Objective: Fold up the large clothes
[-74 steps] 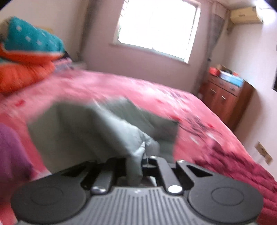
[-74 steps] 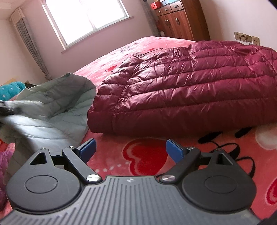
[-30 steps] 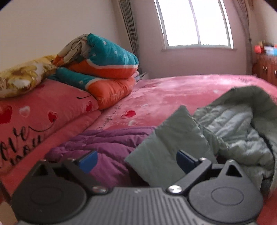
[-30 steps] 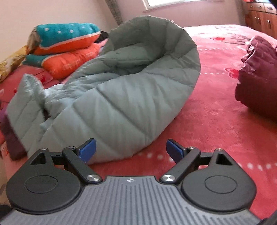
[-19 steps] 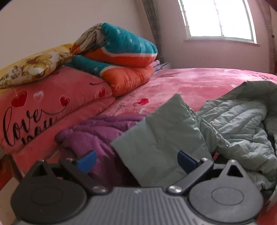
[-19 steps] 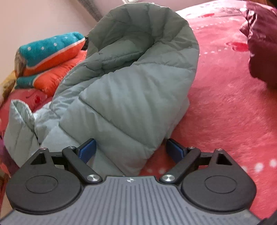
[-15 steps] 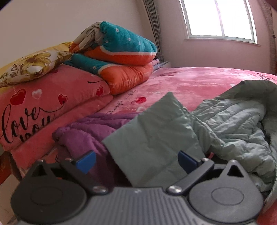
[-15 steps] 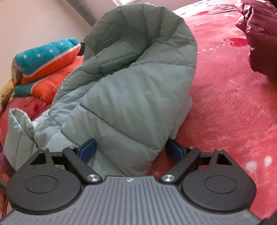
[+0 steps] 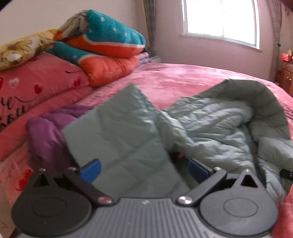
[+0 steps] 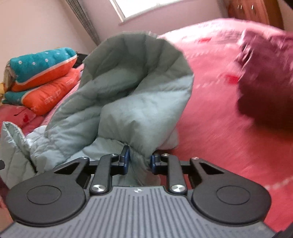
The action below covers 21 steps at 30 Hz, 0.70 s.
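A grey-green quilted down jacket [image 9: 210, 124] lies crumpled on the pink bed [image 9: 183, 76]. My left gripper [image 9: 144, 168] is open, its blue pads on either side of a flat sleeve or panel of the jacket [image 9: 117, 139] that reaches between the jaws. In the right wrist view my right gripper [image 10: 140, 161] is shut on a bunched edge of the jacket [image 10: 128, 91], whose hood-like fold stands up above it.
A purple jacket [image 9: 44, 131] lies under the grey one at the left. Folded teal and orange quilts [image 9: 109, 49] and pillows [image 9: 36, 82] are stacked at the headboard. A maroon down jacket [image 10: 265, 76] lies at the right. A wooden cabinet [image 10: 252, 11] stands by the wall.
My right gripper closed on the jacket's lower edge; half a second ago it was open around it. My left gripper moved closer so the sleeve panel sits between its open jaws.
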Each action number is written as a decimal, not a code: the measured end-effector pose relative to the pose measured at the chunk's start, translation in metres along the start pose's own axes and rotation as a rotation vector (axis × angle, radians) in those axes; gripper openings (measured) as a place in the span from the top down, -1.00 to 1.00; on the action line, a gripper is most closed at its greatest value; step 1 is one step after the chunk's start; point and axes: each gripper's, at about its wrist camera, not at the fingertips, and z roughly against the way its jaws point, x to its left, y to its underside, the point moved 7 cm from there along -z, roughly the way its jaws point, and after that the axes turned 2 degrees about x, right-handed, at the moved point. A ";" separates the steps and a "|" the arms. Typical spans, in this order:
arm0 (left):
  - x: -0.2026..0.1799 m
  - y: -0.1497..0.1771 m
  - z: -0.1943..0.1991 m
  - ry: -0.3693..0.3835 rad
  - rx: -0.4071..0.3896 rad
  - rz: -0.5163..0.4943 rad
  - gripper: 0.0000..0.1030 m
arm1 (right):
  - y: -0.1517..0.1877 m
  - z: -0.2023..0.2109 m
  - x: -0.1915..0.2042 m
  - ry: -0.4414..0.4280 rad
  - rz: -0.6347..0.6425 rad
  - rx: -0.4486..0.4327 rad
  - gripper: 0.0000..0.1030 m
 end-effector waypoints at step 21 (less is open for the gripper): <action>-0.083 0.027 0.006 0.197 0.080 -0.024 -0.96 | -0.055 0.082 -0.098 0.233 0.061 -0.155 0.40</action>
